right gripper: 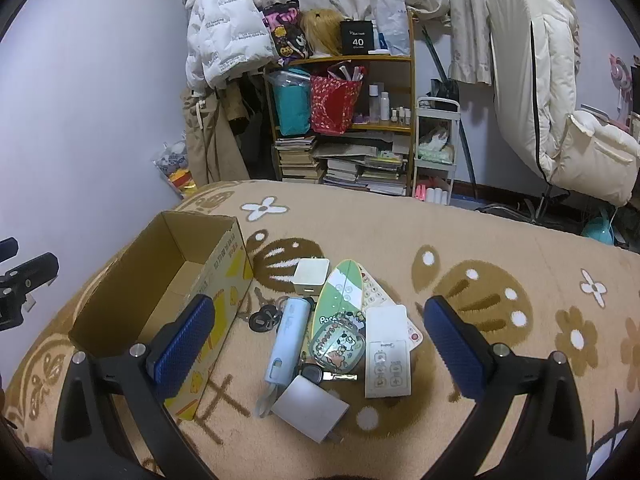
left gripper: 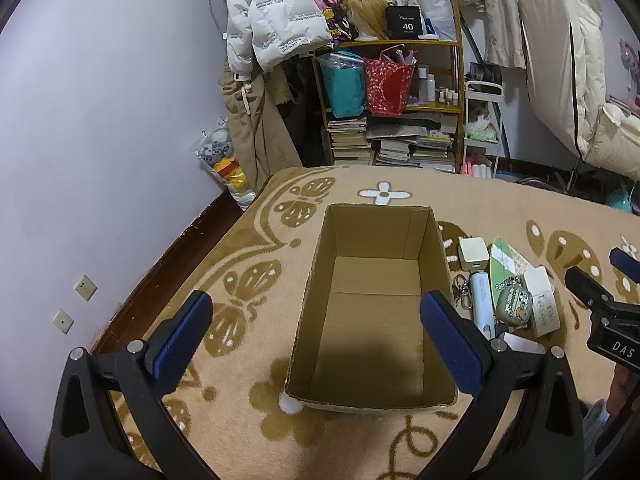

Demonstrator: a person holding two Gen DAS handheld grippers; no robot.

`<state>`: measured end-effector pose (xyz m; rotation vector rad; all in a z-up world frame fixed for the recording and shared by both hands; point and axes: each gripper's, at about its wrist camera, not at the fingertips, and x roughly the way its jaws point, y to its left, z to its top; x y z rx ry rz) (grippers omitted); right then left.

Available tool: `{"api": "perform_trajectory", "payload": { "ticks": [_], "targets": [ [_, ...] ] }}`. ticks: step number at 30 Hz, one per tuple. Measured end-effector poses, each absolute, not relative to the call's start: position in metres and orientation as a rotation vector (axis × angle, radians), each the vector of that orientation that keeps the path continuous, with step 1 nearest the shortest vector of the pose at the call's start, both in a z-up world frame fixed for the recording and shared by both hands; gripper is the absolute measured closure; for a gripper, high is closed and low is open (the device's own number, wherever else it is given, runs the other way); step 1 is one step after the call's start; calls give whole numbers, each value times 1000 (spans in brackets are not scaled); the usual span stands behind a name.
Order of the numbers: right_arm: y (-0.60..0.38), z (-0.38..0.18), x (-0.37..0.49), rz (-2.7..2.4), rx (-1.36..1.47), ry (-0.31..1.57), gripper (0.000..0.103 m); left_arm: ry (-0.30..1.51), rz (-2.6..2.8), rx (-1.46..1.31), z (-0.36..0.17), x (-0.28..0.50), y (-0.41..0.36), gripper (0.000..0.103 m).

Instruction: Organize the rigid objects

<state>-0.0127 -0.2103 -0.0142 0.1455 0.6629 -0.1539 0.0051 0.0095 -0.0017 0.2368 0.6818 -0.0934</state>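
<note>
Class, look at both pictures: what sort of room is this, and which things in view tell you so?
Most likely a bedroom at home. A patterned blanket covers what looks like a bed, jackets hang by the wall, and a shelf holds books, bags and bottles.

An open brown cardboard box (right gripper: 160,280), with yellow print on its outer side, is sitting upright and empty on the blanket. Just right of it a cluster of small items is lying: a white cube charger (right gripper: 311,277), a pale blue cylindrical power bank (right gripper: 287,338), black keys (right gripper: 264,318), a green-and-white oval card (right gripper: 340,292), a clear cartoon-print earbud case (right gripper: 338,346) resting on it, a white remote control (right gripper: 387,352), and a flat silver adapter (right gripper: 310,408) nearest the camera.
</note>
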Motion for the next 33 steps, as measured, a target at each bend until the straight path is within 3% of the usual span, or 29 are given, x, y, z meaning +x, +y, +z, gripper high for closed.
{"api": "perform_trajectory", "payload": {
  "ticks": [33],
  "targets": [
    [-207, -24, -17, -156, 118, 685, 0, 688, -108, 266, -1, 3, 4, 0]
  ]
}}
